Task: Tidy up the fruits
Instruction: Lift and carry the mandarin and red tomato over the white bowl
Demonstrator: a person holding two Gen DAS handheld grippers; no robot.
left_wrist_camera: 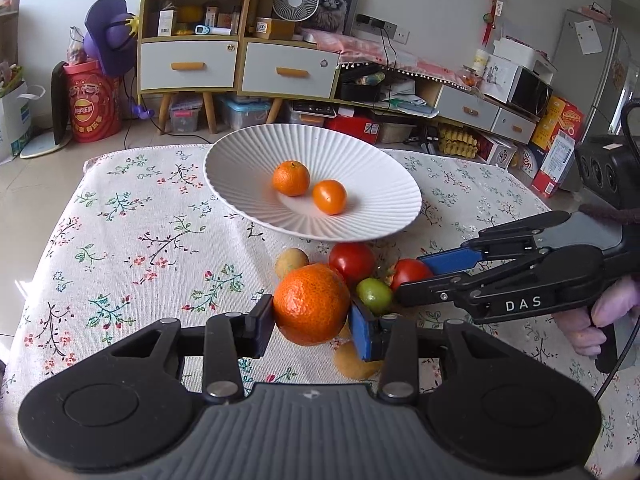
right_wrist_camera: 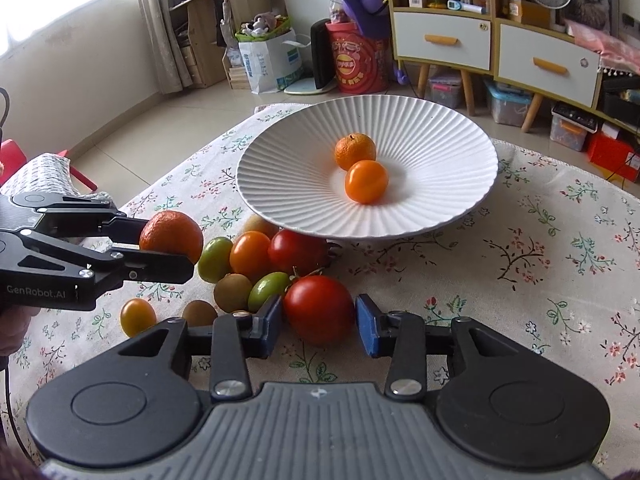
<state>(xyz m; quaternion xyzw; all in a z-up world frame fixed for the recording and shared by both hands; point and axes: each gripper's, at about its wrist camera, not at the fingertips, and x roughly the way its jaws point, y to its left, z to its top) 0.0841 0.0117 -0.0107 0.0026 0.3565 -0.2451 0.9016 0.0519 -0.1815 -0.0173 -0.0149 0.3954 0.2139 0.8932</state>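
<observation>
Two oranges [right_wrist_camera: 356, 152] in ribbed plate [right_wrist_camera: 440, 208]; mixed fruits [right_wrist_camera: 256, 256] clustered beside it.

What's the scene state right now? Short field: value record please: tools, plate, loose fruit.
left tool: shut on mandarin, lifted off the cloth
right tool: fingers around red tomato; contact on its right side unclear
plate: white ribbed, holds rough mandarin and smooth orange fruit
loose pile: second tomato, two green fruits, brown fruits, small orange fruits, between plate and tools
surface: floral tablecloth
</observation>
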